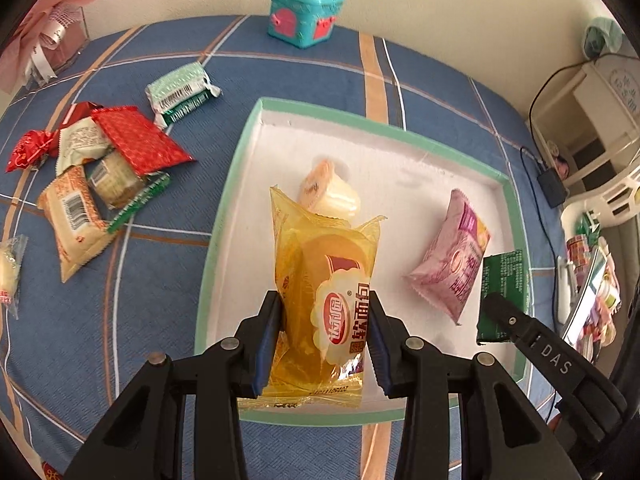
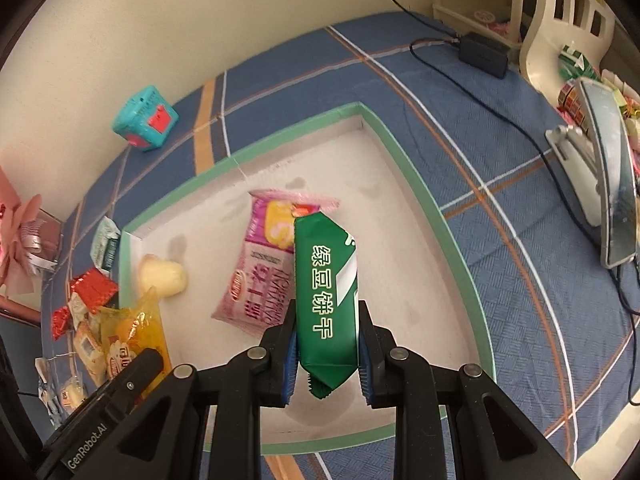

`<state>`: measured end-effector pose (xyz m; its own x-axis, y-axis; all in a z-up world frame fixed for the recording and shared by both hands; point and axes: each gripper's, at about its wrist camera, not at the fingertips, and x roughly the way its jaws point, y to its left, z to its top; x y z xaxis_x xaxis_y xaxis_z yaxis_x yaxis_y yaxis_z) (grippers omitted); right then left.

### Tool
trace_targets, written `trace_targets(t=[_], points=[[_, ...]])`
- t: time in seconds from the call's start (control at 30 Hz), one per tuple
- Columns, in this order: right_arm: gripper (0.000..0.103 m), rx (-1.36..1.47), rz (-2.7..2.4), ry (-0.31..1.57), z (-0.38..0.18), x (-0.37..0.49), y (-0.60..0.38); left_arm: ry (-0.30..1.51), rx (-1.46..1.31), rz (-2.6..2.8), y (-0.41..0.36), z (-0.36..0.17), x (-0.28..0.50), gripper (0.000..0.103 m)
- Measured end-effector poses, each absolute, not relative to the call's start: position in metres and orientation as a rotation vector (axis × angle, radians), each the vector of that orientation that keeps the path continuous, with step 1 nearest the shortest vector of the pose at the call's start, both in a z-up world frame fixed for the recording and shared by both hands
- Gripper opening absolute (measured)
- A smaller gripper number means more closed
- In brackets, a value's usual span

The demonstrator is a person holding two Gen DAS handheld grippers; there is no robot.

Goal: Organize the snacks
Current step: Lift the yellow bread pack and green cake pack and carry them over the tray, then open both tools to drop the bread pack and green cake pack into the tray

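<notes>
a white tray with a green rim [image 1: 224,216] fills mid-frame on the blue plaid desk [image 1: 168,60]. the left tool [image 1: 325,330] grips a yellow soft-bread packet [image 1: 320,280] above the tray; the right tool [image 2: 328,354] grips a green mung-bean biscuit packet [image 2: 326,292] over a pink packet [image 2: 260,276] in the tray.

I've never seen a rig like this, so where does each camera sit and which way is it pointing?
Left wrist: on the left hand-held gripper, looking steeply down at its yellow bread packet.
Right wrist: on the right hand-held gripper, looking down at its green biscuit packet.
Shared: white green-rimmed cardboard tray, pink packet.
</notes>
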<state>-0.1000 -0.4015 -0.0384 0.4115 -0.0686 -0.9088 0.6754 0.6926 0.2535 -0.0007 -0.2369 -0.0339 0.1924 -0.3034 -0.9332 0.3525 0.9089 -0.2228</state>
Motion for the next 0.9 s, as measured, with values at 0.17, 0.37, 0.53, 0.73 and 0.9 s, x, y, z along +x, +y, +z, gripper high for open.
trace_targets(t=[0.17,0.37,0.53,0.73,0.9], points=[[0.026,0.682,-0.532,1.102,-0.054,-0.101,-0.404,1.328,0.066,-0.453,-0.241,-0.050,-0.003,0.042],[0.026,0.662,-0.537,1.125,-0.058,-0.100,-0.401,1.344,0.088,-0.446,-0.244,-0.060,-0.005,0.043],[0.028,0.627,-0.549,1.136,-0.057,-0.099,-0.397,1.337,0.106,-0.449,-0.246,-0.055,-0.007,0.060],[0.061,0.589,-0.587,1.137,-0.053,-0.097,-0.396,1.337,0.104,-0.450,-0.244,-0.044,-0.003,0.070],[0.070,0.568,-0.583,1.127,-0.048,-0.096,-0.393,1.305,0.100,-0.444,-0.236,-0.029,-0.002,0.082]])
